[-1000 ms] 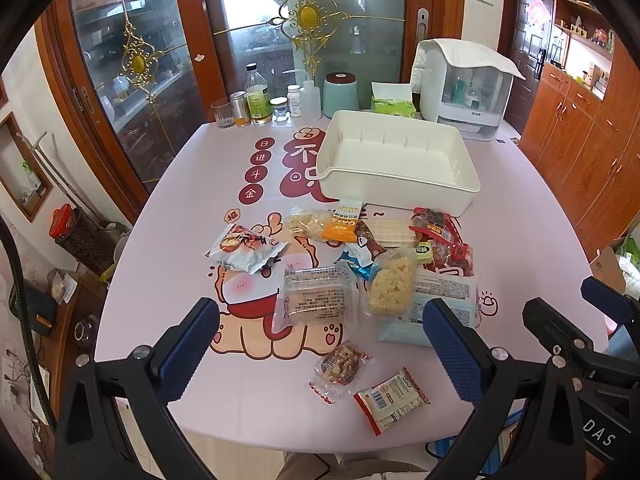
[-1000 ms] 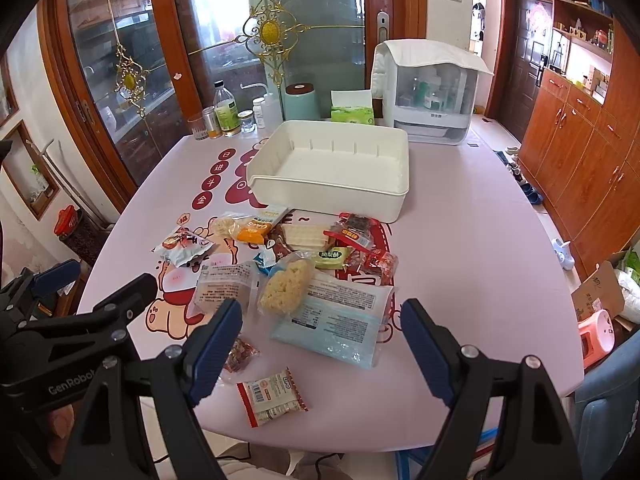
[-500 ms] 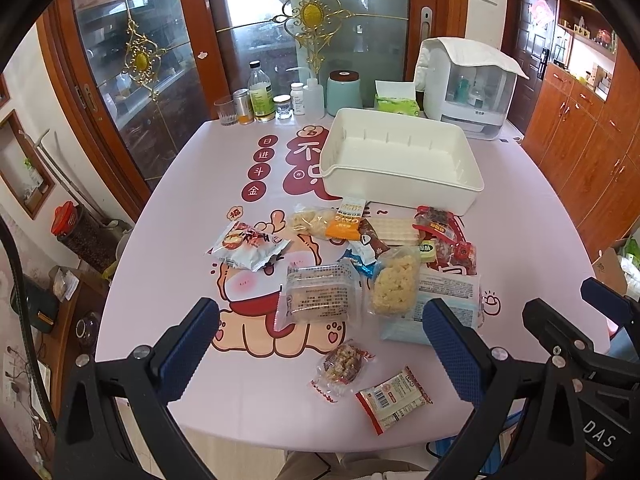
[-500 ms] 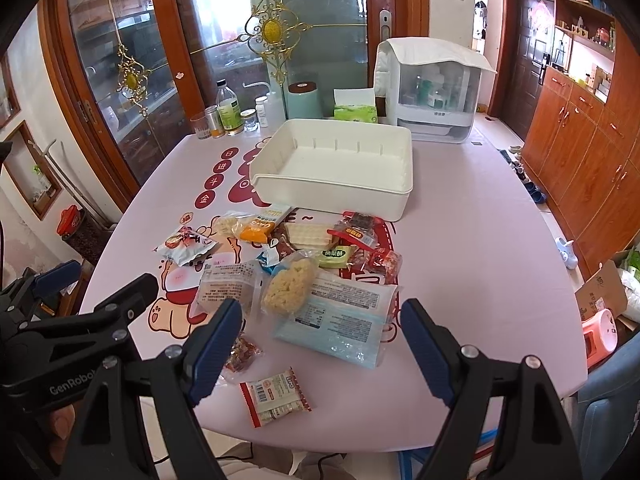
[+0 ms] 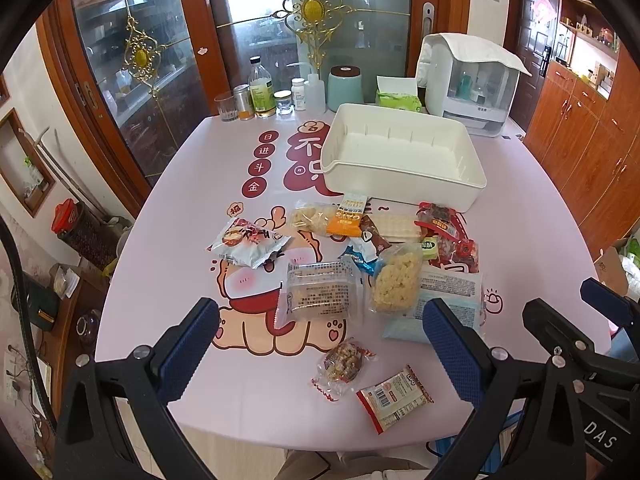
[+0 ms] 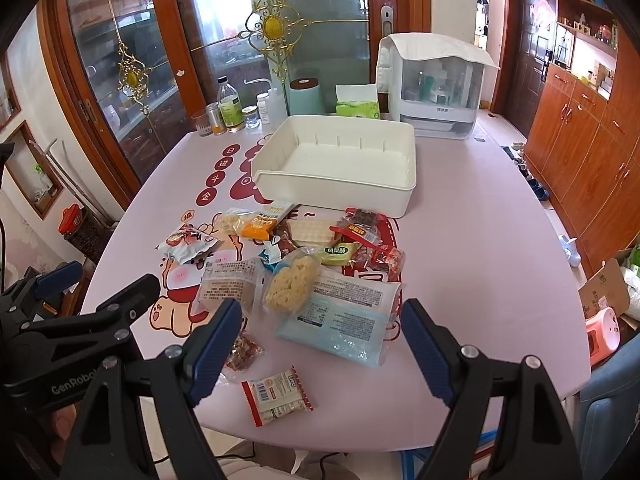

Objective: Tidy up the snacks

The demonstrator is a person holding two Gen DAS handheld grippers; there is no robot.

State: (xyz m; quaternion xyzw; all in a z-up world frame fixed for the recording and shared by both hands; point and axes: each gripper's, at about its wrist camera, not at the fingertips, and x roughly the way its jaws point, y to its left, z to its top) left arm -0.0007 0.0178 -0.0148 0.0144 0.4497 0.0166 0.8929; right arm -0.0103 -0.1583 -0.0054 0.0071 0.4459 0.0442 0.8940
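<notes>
A loose heap of wrapped snacks lies across the middle of a pale pink table printed with red cartoon figures and red Chinese characters: a large pale blue plastic packet nearest me, a clear bag of yellow puffed pieces overlapping its far edge, a clear wrapped cake with printed text, a white and red crinkled pouch off to the left, and red, orange and green wrappers farther back. Two small packs sit apart near the table's front edge: a red-edged white sachet and a clear twist of nut candy. Just behind the heap stands an empty white rectangular plastic bin. My left gripper and my right gripper both hover above the near edge with blue-padded jaws spread wide, grasping nothing. At the table's far end stand bottles and jars, a teal canister, a green tissue pack and a white lidded cabinet, before wood-framed glass doors.
</notes>
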